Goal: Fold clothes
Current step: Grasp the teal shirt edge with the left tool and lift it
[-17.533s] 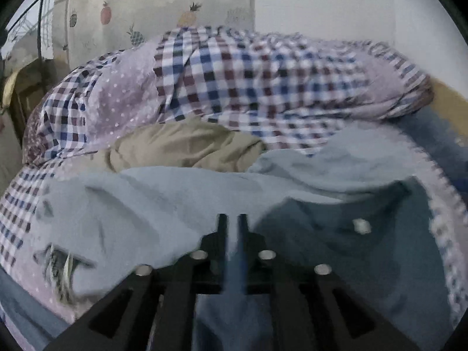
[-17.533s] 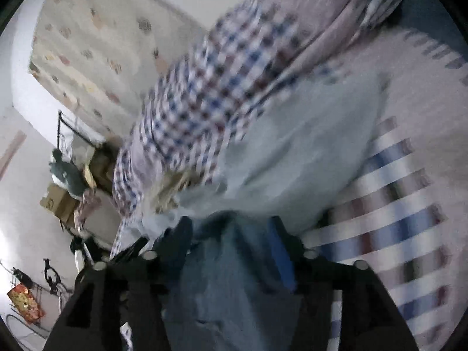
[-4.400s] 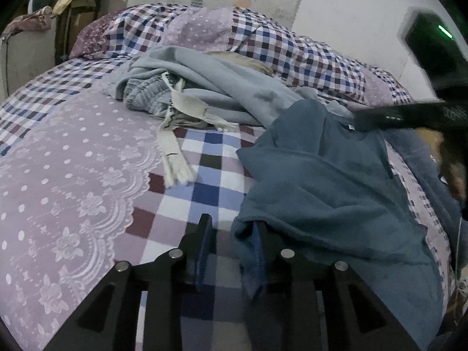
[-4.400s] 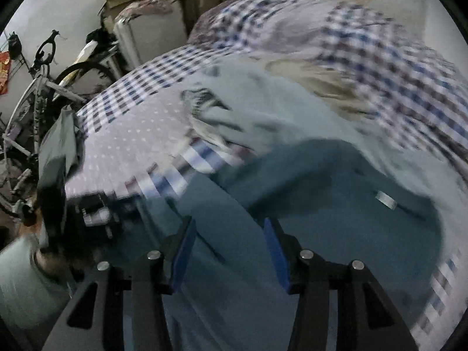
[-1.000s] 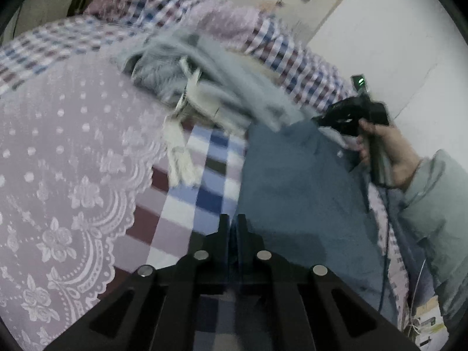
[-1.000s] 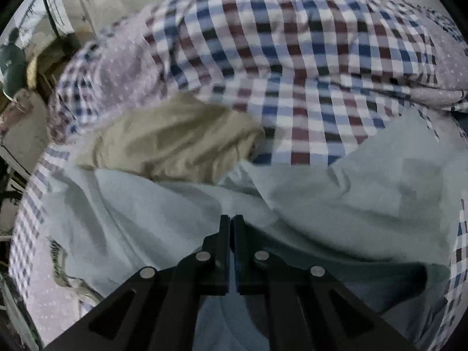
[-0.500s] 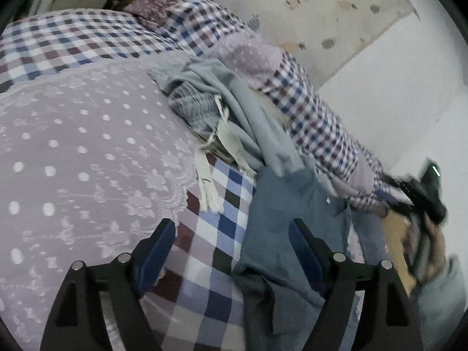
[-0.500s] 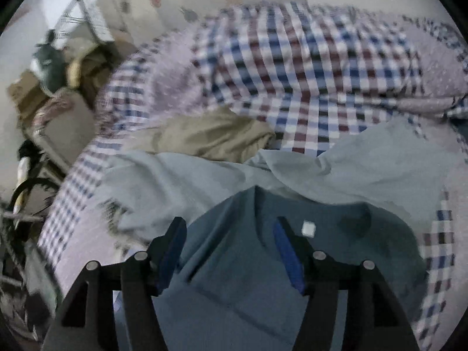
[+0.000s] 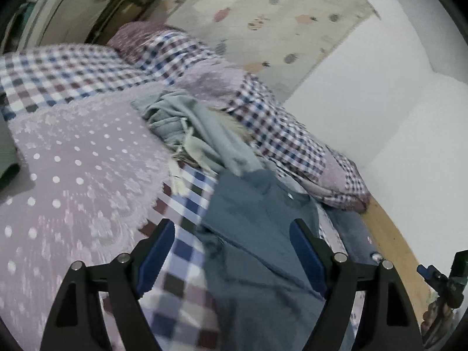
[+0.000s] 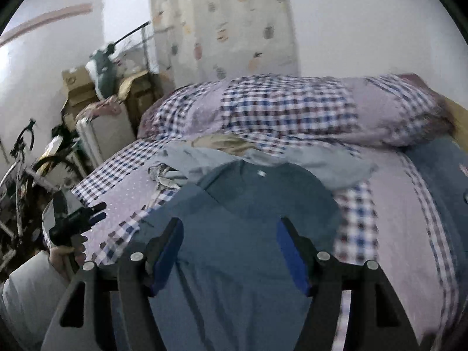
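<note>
While both grippers hang above the bed, the blue T-shirt [image 10: 251,234] lies spread on the bedcover [image 9: 73,175], its collar and small white neck label toward twelve o'clock in the right wrist view and its body running down to six o'clock under the camera. The right gripper [image 10: 229,248] has its jaws apart and opening wider; the shirt shows in the gap between the blue pads [image 10: 168,256], yet neither pad presses on it. The left gripper [image 9: 231,251] stands with its jaws wide apart, the shirt's edge and the checked cover visible in the gap, nothing pinched. In the left wrist view the shirt runs from six o'clock up toward one o'clock, with a heap of pale grey clothes [image 9: 199,134] just beyond it at about eleven o'clock, touching its collar end. A tan garment [image 10: 225,142] peeks out at twelve o'clock between the grey heap and the checked pillow [image 10: 292,111]. At eight o'clock in the right wrist view a hand [image 10: 65,253] holds the left gripper, a pale sleeve [image 10: 26,295] below it.
</note>
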A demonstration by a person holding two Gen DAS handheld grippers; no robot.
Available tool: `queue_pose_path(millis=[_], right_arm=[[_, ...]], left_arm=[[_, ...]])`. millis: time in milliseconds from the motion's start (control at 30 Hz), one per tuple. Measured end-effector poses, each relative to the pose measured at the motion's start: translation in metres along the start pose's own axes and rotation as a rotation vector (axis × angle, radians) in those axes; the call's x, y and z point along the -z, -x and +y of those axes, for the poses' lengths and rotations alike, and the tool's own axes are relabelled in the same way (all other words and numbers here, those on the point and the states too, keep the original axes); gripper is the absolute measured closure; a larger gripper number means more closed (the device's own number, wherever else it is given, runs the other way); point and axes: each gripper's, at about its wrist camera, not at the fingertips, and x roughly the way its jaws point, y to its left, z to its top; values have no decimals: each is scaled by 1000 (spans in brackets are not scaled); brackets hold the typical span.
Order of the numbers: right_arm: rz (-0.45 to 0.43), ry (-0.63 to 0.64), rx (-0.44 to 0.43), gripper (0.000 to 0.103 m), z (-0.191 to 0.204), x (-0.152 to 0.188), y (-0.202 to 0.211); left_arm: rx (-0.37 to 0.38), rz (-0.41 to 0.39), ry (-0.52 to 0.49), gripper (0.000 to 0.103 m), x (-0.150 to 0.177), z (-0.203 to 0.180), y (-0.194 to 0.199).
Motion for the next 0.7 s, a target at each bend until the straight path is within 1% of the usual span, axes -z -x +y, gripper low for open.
queue_pose_path(millis=[100, 200, 300, 367, 467, 533, 600, 667, 700], right_arm=[[-25, 1, 43, 33, -6, 38, 39], [-31, 41, 53, 33, 10, 75, 61], [-32, 66, 37, 33, 30, 109, 69], [-7, 69, 11, 33, 45, 128, 62], [32, 121, -23, 33, 68, 145, 53], [13, 182, -30, 33, 85, 154, 54], [-24, 248, -24, 33, 103, 160, 56], [-59, 283, -30, 33, 116, 165, 57], [-66, 280, -39, 33, 119, 167, 55]], left_arm=[[-5, 26, -43, 19, 27, -11, 17], [-30, 55, -70, 19, 59, -16, 33], [-95, 121, -84, 19, 90, -17, 49], [-125, 140, -91, 19, 106, -18, 62], [-170, 168, -100, 19, 130, -19, 80], [-194, 187, -70, 19, 144, -14, 89], [-219, 192, -14, 19, 158, -5, 99], [-231, 203, 75, 19, 176, 6, 106], [-236, 210, 110, 19, 184, 11, 108]])
